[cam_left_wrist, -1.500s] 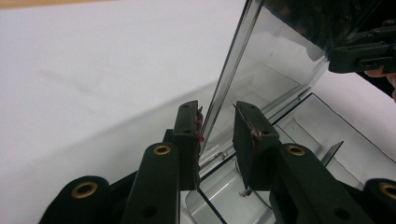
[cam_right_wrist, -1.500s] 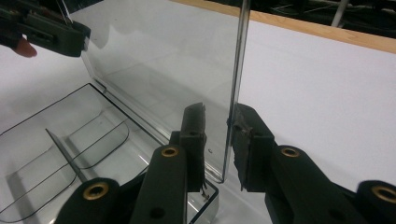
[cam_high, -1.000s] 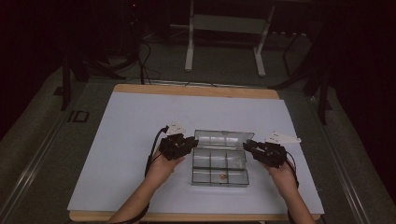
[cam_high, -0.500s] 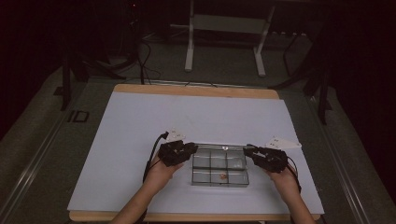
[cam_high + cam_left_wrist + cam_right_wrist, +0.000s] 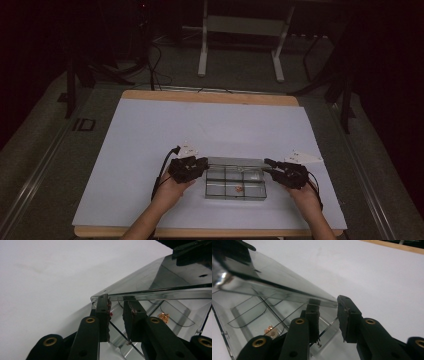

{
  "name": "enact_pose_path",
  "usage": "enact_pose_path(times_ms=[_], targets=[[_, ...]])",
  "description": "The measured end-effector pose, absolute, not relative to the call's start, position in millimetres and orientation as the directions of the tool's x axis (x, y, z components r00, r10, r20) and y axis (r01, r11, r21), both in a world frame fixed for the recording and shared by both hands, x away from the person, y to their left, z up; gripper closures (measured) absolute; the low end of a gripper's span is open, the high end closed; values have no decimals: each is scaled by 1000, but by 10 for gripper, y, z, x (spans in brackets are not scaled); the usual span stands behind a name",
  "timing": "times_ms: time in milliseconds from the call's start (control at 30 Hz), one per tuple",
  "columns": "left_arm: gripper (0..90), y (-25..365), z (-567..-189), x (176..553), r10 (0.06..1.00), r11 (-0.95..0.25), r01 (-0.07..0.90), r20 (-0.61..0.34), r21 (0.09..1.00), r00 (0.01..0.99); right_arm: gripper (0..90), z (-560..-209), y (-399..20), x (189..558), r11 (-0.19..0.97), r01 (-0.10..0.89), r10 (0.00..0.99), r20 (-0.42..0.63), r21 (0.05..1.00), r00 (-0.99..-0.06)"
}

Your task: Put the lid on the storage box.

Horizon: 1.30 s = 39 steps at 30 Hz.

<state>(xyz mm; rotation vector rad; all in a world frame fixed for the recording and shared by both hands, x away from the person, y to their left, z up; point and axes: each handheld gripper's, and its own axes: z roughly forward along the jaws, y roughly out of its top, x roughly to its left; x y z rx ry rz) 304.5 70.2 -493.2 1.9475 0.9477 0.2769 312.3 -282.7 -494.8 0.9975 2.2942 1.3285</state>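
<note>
Near the front edge of the counter lies a clear plastic compartment box, its lid tilted partway up over the tray. At the box's left end sits the left gripper, jaws a narrow gap apart around the lid's corner; whether the pads press it I cannot tell. At the right end sits the right gripper, jaws apart astride the lid's other corner, with a visible gap. A small coppery piece rests in one near compartment.
</note>
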Motion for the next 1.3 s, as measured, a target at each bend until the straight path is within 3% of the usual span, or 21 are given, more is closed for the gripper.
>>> enact_pose_path(times_ms=[467,700,967,1300], targets=[[753,706,-4967,2990,713,-279,506,-177,816,678,686,-5014,-2838,3109,313,430,702,99,847,-705],[752,725,-4974,2992,707,-282,512,-185,811,682,577,-5039,-2849,3106,300,448,716,112,842,-689],[675,782,-4998,2977,701,-273,521,-204,809,684,505,-5062,-2928,3086,282,469,729,131,837,-672],[630,880,-5038,2942,707,-264,544,-224,797,671,480,-5113,-2982,3042,275,485,732,146,830,-665]])
